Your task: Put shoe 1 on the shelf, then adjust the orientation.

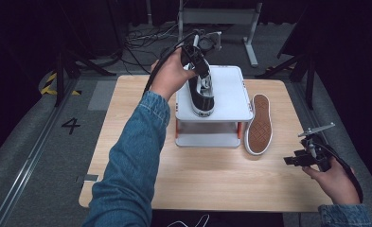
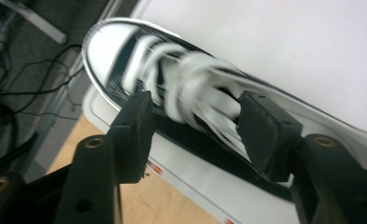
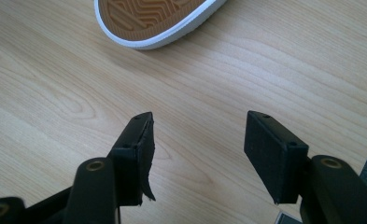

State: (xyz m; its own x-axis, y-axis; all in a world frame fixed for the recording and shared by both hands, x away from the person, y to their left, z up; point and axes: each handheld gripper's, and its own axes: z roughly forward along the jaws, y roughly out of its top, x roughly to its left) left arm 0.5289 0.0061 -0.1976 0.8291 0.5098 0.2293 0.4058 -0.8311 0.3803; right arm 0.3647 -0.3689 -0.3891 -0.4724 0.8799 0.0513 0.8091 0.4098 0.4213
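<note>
Hovering left tool (image 2: 193, 126) apart over black sneaker (image 1: 202, 92) on white stand (image 1: 231, 97), right tool (image 3: 197, 154) apart, second sneaker (image 1: 259, 124) beside stand

A black canvas sneaker (image 1: 202, 92) with white laces, white toe cap and white sole edge stands upright on the white stand, toward its 9 o'clock side, one end pointing to 6 o'clock. Its partner, the second sneaker (image 1: 259, 124), lies at 3 o'clock of the stand on the wooden table, tipped over, its tan ribbed sole and white rim facing up.
</note>
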